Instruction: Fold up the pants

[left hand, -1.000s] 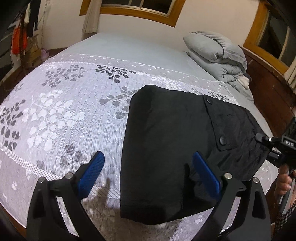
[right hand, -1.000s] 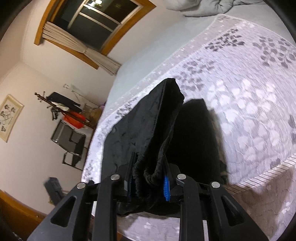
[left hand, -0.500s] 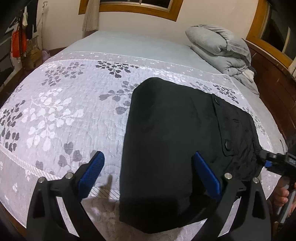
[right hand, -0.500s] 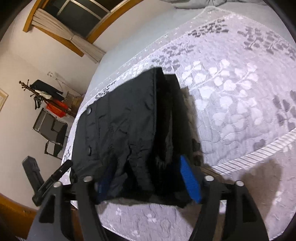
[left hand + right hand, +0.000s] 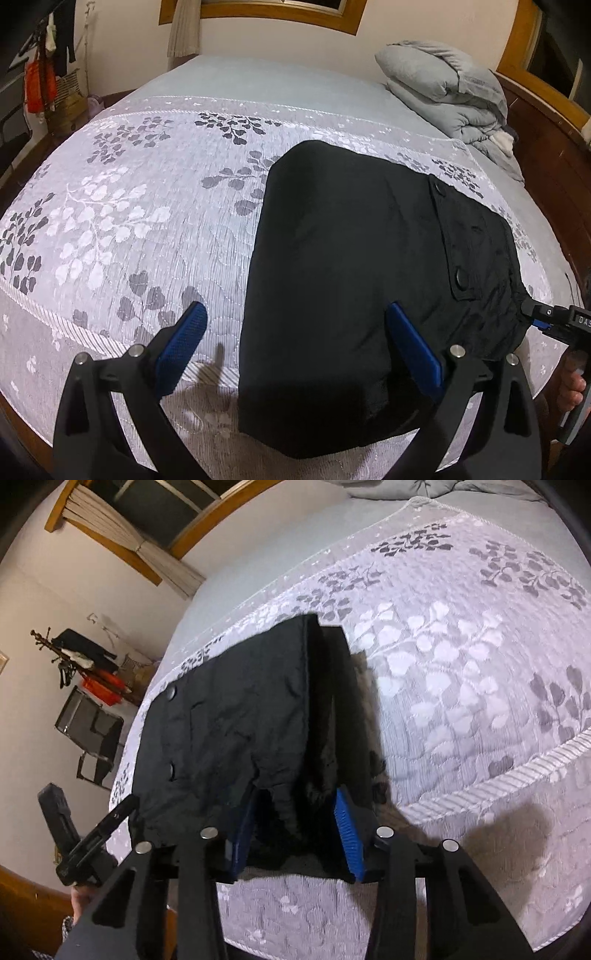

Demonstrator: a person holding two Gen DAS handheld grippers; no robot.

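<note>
The bed point(image 5: 155, 206) under its leaf-patterned cover carries the folded black pants point(image 5: 354, 266) near its front edge. A grey quilt point(image 5: 447, 92) sits far behind the pants. My left claw point(image 5: 295, 339) is spread wide over their near-left edge, gripping nothing. My right claw point(image 5: 295, 823) has just been closing, the pants' bunched end between its pads, not pinched.

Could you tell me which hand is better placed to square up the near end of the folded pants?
Probably the right: the right tongs, which have just been closing, already straddle the black pants' bunched end. The left tongs hang wide open over the other edge.
</note>
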